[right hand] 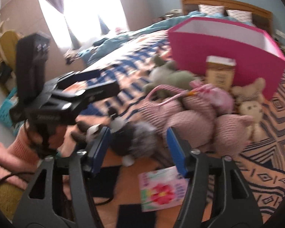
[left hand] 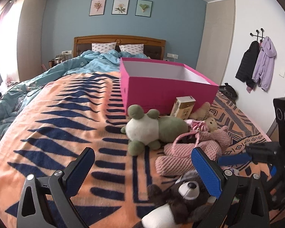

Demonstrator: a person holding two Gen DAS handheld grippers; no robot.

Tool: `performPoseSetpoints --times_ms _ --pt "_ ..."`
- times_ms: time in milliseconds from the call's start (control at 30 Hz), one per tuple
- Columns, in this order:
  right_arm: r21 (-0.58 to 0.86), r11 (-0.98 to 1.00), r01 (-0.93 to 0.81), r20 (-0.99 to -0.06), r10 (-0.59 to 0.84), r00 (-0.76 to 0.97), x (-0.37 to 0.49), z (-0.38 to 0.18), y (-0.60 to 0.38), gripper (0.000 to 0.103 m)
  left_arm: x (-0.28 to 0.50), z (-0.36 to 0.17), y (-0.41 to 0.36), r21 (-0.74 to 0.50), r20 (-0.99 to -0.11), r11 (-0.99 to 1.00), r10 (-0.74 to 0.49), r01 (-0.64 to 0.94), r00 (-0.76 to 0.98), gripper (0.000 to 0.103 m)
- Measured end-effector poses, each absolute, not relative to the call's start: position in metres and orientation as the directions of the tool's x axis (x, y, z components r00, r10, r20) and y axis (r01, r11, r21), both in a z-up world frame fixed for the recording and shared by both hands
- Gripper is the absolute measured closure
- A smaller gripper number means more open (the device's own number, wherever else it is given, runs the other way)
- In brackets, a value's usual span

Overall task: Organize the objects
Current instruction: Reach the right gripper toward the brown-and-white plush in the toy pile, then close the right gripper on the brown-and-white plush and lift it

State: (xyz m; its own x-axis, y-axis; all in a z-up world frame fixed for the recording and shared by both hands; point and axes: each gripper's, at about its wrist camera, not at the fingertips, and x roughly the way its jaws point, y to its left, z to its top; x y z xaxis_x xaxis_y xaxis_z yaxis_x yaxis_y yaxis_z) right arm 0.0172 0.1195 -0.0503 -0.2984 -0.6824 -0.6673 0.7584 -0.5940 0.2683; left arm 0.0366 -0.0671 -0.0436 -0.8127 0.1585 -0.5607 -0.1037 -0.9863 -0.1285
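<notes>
On the bed, pink box (left hand: 169,93) looks empty; toys all lie outside it: green frog (left hand: 152,127), pink bag (left hand: 197,148), raccoon plush (left hand: 182,195). Left gripper (left hand: 142,169) spread wide, right gripper (right hand: 138,142) half-spread astride the raccoon plush, neither gripping. Barely started.

wall: blue-grey behind the bed, three framed plant prints (left hand: 120,6) hung in a row
headboard (left hand: 119,41): brown wood, two patterned pillows (left hand: 103,47) leaning on it
duvet (left hand: 96,61): light blue, rumpled, bunched at the head of the bed and trailing off its left side
blanket (left hand: 53,129): orange with dark blue shapes, spread over the bed
coat hooks (left hand: 257,34): on the white wall to the right, holding a black jacket (left hand: 247,62) and a lilac jacket (left hand: 265,62)
window (right hand: 85,9): bright, with curtains
</notes>
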Motion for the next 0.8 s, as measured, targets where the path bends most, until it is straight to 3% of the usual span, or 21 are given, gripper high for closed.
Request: performPoseSetpoints --times_ms 233,433,500,800 --pt "0.284 -0.593 0.753 -0.7 -0.665 -0.26 0.011 -0.065 0.101 0.049 0.052 -0.044 -0.083 -0.159 -0.554 -0.983 0.165 -0.091 -0.816 0.0" --pt "0.381 -0.598 0.705 -0.715 -0.674 -0.186 -0.012 -0.089 0.089 0.042 0.057 -0.05 -0.084 -0.167 -0.563 -0.98 0.188 -0.112 -0.805 0.0" --pt "0.4 -0.592 0.7 -0.707 -0.685 -0.175 -0.013 -0.09 0.088 0.046 0.059 -0.052 -0.084 -0.177 -0.569 -0.976 0.204 -0.124 -0.796 0.0" --pt "0.404 -0.582 0.706 -0.643 -0.73 -0.233 -0.003 -0.048 0.114 0.051 0.074 -0.042 -0.078 -0.237 -0.533 -0.929 0.37 -0.285 -0.761 0.0"
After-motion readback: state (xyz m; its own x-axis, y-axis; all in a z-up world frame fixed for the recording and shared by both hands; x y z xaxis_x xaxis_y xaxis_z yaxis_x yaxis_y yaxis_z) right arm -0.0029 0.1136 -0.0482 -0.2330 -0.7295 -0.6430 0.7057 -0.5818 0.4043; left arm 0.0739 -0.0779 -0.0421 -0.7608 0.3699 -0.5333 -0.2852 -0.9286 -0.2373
